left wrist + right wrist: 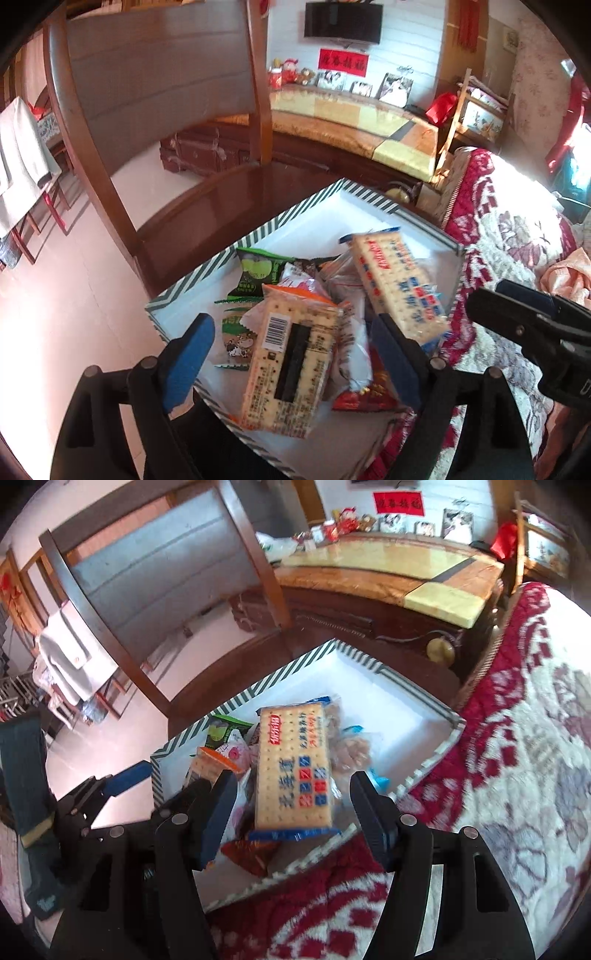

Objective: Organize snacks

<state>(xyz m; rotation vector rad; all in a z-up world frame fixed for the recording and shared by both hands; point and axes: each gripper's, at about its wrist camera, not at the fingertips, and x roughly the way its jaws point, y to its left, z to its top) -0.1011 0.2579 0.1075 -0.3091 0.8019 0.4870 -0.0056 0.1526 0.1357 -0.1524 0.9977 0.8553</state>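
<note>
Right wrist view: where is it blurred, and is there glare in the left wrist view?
Right wrist view: the blanket smears at the right edge, while the blue cracker pack stays readable. Left wrist view: sunlight washes out the blanket's upper right, and the straight chair back bows from fisheye.

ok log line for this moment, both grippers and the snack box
left gripper: open over barcode cracker pack | right gripper: open around blue cracker pack | striped box: snacks piled inside

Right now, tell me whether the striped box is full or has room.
Has room. The striped box holds snack packs piled at its near end; its far white floor is bare.
</note>
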